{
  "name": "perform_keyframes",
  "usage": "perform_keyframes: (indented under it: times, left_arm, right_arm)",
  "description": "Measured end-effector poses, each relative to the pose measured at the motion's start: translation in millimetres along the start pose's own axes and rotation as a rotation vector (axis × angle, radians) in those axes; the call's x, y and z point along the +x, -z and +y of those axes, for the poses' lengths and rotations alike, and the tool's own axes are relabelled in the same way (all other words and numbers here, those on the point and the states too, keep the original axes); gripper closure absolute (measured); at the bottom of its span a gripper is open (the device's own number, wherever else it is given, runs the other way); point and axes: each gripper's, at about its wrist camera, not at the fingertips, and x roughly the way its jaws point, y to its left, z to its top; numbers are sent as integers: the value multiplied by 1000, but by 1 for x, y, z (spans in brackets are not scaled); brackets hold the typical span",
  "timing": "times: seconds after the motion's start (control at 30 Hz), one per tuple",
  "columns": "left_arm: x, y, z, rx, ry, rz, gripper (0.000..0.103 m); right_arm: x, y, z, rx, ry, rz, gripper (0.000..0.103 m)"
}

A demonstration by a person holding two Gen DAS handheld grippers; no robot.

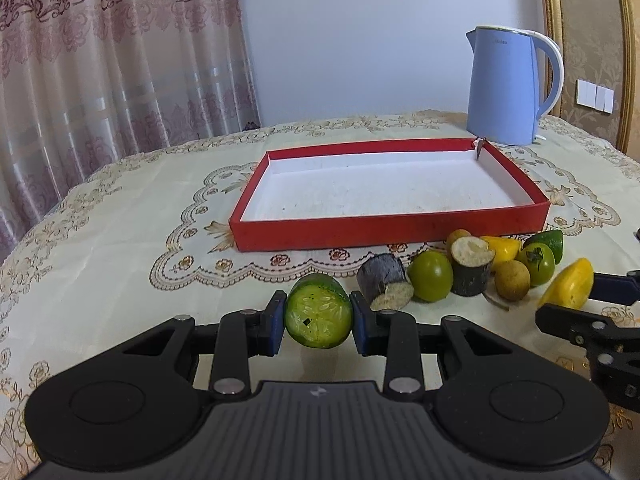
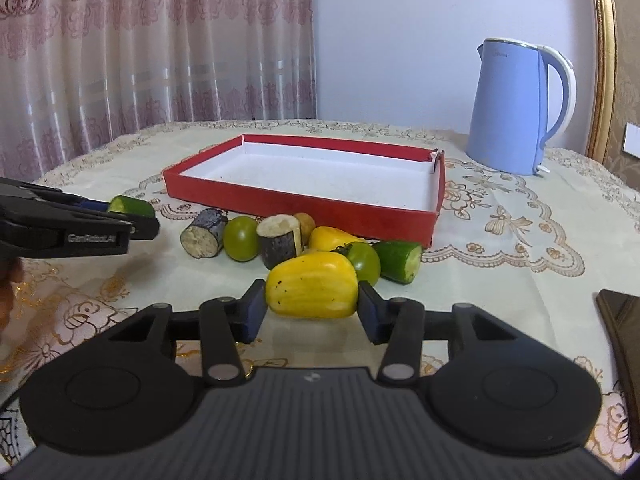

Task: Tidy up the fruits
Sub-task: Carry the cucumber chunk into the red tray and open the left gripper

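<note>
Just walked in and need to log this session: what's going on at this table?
A person with two handheld grippers is sorting fruit pieces. The left gripper is shut on a cucumber chunk, and the right gripper is shut on a yellow fruit piece. The red tray behind them has nothing in it yet. The rest of the pile, including green tomatoes and dark sugarcane sections, lies on the tablecloth in front of the tray. A blue kettle stands behind.

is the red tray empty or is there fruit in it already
Empty. The red tray shows only its bare white floor in both views; the green tomato and the other pieces lie on the tablecloth in front of it.
</note>
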Motion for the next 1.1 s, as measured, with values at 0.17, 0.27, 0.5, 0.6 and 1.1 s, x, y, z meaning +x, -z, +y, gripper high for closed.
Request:
perform_keyframes:
  times: [0.17, 0.27, 0.5, 0.6, 1.1]
  left_arm:
    - [9, -14, -5, 15, -16, -13, 71]
    - [16, -25, -9, 33, -26, -23, 71]
    - [52, -58, -16, 56, -42, -14, 71]
    - [72, -74, -18, 63, -49, 2, 71]
    - [174, -118, -37, 106, -124, 139, 66]
  right_arm:
    - [-8, -3, -4, 10, -15, -34, 57]
    - [-12, -5, -7, 14, -20, -51, 57]
    - [-15, -4, -18, 43, -41, -70, 57]
    - [-15, -3, -23, 56, -45, -72, 57]
    - [-7, 3, -45, 116, -56, -62, 57]
